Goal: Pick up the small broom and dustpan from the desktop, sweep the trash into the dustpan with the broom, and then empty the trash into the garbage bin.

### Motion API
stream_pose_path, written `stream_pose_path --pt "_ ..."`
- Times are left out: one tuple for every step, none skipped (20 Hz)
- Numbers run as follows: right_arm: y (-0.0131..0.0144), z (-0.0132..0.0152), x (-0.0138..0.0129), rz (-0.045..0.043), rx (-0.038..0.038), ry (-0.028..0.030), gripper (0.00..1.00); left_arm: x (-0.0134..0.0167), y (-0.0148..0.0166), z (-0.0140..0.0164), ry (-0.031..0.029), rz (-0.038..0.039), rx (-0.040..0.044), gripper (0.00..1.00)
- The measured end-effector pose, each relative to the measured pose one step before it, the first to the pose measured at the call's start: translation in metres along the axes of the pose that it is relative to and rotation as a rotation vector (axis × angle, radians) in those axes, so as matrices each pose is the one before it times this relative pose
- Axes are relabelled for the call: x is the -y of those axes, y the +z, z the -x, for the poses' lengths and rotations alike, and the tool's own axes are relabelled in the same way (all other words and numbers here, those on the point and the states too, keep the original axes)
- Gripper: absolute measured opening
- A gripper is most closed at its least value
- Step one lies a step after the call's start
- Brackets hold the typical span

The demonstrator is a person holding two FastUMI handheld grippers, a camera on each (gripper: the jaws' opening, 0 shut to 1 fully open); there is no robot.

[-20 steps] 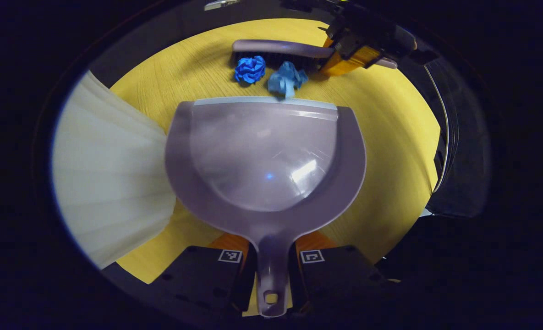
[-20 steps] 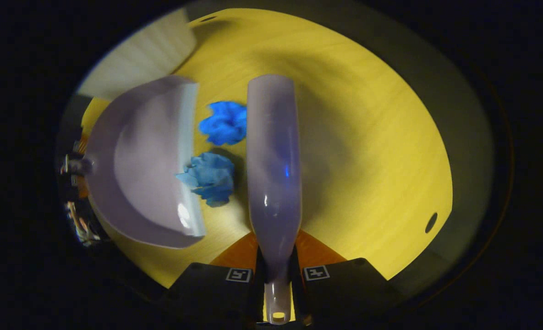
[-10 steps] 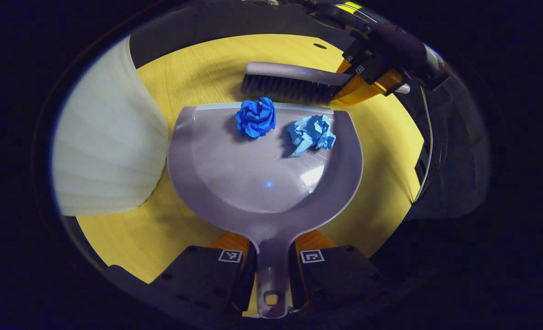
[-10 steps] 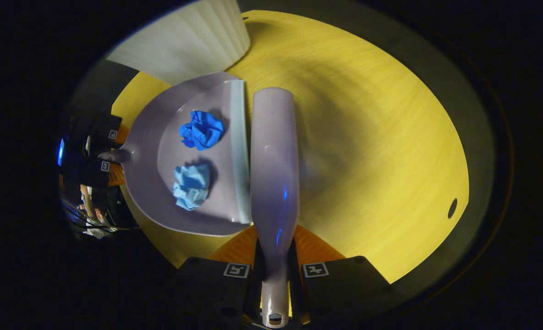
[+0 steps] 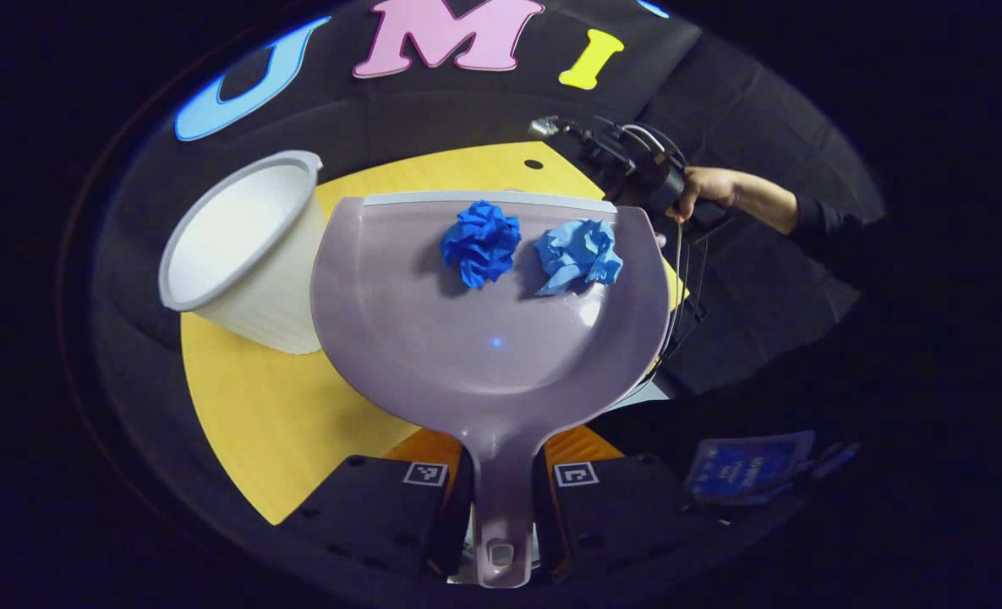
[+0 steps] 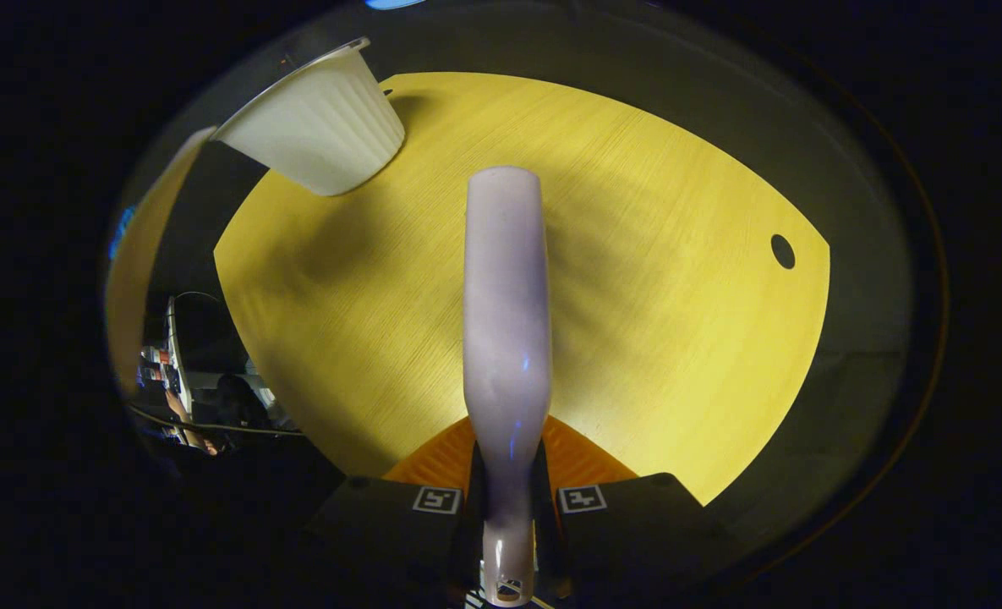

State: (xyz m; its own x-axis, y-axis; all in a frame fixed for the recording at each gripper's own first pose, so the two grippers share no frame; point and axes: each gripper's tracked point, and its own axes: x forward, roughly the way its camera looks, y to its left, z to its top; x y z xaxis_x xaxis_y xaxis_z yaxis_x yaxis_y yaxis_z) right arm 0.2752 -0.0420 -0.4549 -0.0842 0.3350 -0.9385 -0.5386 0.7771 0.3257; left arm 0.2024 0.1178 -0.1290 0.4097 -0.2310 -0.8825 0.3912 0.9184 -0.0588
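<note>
My left gripper [image 5: 501,486] is shut on the handle of the grey dustpan [image 5: 433,321], which hangs above the yellow desktop [image 5: 264,414]. A dark blue paper ball [image 5: 481,242] and a light blue paper ball [image 5: 579,254] lie in the pan near its front lip. The white ribbed garbage bin [image 5: 243,245] stands just left of the pan. In the right gripper view my right gripper [image 6: 507,507] is shut on the handle of the grey broom [image 6: 506,321], held over the bare desktop [image 6: 653,338]. The bin [image 6: 319,127] is far up left there.
A hand [image 5: 708,188] holding the other gripper [image 5: 636,165] is beyond the pan's right corner. A small round hole [image 6: 782,251] marks the desktop at the right. A blue card [image 5: 741,465] lies low beyond the table's edge. Cables [image 6: 179,414] hang off the left edge.
The dustpan has been lifted off the desktop with both paper balls inside and tipped back. The broom has drawn away from the pan to the right. The bin's open rim has come into sight.
</note>
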Motion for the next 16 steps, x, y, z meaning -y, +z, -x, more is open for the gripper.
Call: stream_pose_path --pt "-0.00171 -0.00317 0.00512 -0.00291 0.00269 0.00782 0.28 -0.01480 0.01109 0.01000 0.04749 0.03099 0.00972 0.29" --pt "0.00156 -0.00118 0.00321 -0.00801 0.00505 -0.00574 0.28 -0.01677 0.00716 0.00440 0.03863 0.04329 0.00431 0.30" --pt "0.00077 0.00301 -0.00364 -0.00924 0.02022 0.00245 0.28 -0.02123 0.00775 0.00541 0.03363 0.05066 -0.00528 0.30" --pt "-0.00056 0.00260 -0.00199 -0.01575 0.02058 0.01706 0.28 -0.02035 0.00723 0.00406 0.03245 0.03679 -0.01778 0.29" --pt "-0.00452 0.00119 0.00299 -0.01491 0.01581 0.01846 0.28 -0.02096 0.00910 -0.00464 0.03746 0.03382 -0.02414 0.29" --pt "-0.00222 -0.00089 0.00218 -0.00508 0.01689 0.01097 0.28 -0.01927 0.00627 -0.01128 0.03904 0.01280 -0.02889 0.29" --pt "-0.00143 -0.00058 0.00231 -0.00110 0.01563 0.00533 0.28 -0.01873 -0.00378 -0.01459 0.04324 0.00477 -0.03313 0.30" --pt "-0.00076 0.00109 -0.00231 0.00304 0.00998 0.00920 0.28 -0.01800 0.00629 -0.00511 0.04613 0.00509 -0.02759 0.30" --pt "-0.00092 -0.00046 0.00001 -0.00078 0.01187 0.01121 0.28 -0.02577 0.01430 -0.00463 0.04158 -0.00746 -0.02225 0.30" --pt "-0.00144 -0.00145 0.00067 -0.00068 0.00700 0.01398 0.28 -0.02028 0.01123 -0.00777 0.04596 -0.00959 -0.02298 0.29" --pt "-0.00201 -0.00370 0.00182 -0.00179 0.00240 0.01528 0.28 -0.01741 0.00746 -0.01023 0.04375 -0.03107 -0.02542 0.30" --pt "-0.00117 -0.00307 0.00235 -0.00481 0.00354 0.01165 0.28 -0.01341 0.00741 -0.00955 0.04065 -0.02209 -0.02654 0.30" --pt "-0.00182 -0.00232 -0.00028 -0.00603 0.00510 0.01052 0.28 -0.00403 0.00832 -0.00008 0.03592 -0.03362 -0.02511 0.30" --pt "-0.00220 -0.00188 0.00057 -0.00424 -0.00082 0.01033 0.28 -0.01010 0.00924 -0.00535 0.03925 -0.04068 -0.02823 0.29" --pt "-0.00101 -0.00180 0.00096 -0.00289 -0.00080 0.00778 0.28 -0.00339 0.00209 -0.00577 0.03701 -0.07565 -0.04297 0.30" --pt "0.00337 0.00354 -0.00020 -0.00432 -0.00351 0.00294 0.28 -0.00360 0.00593 -0.00254 0.04812 -0.08506 -0.03041 0.30"
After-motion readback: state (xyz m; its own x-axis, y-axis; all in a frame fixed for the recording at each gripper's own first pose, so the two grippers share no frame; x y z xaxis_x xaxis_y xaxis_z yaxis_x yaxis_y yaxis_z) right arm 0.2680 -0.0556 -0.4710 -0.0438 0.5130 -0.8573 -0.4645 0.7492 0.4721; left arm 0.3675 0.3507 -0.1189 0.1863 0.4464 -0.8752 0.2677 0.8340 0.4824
